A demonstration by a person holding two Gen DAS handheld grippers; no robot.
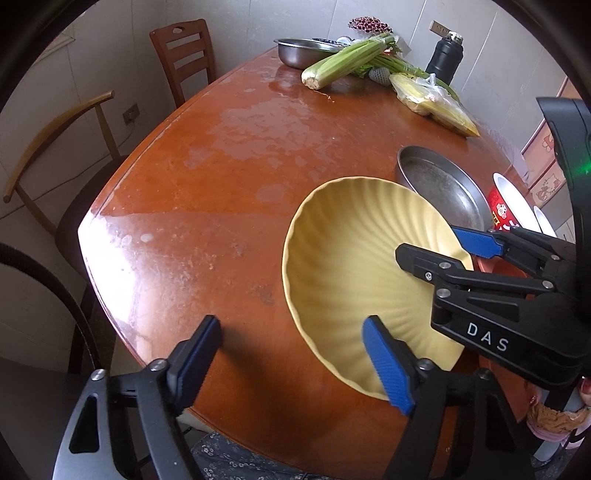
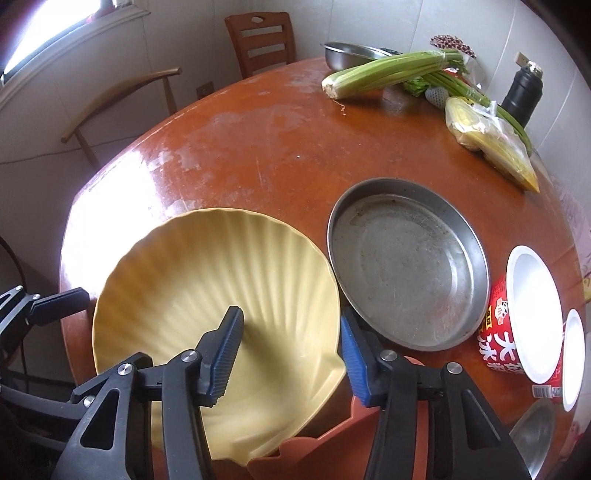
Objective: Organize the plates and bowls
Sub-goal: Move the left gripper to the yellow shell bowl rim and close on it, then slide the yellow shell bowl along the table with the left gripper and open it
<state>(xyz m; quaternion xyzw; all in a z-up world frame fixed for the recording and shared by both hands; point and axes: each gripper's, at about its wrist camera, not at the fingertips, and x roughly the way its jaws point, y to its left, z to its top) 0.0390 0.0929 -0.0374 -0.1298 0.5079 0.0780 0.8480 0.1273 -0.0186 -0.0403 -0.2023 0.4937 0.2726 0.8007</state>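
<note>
Left wrist view: left hand-held gripper [image 1: 291, 363] stood open over the bench [image 1: 207, 206], one pad above the yellow shell plate's [image 1: 351, 273] near rim, holding nothing. Right wrist view: right hand-held gripper [image 2: 290, 354] straddled that plate's [image 2: 207, 288] rim, pads not yet pressing; steel pan [image 2: 406, 269] lay just beyond.

Two wooden chairs [image 2: 258, 40] stand by pale walls [image 2: 388, 22]; window [image 2: 55, 26] glows brightly.
</note>
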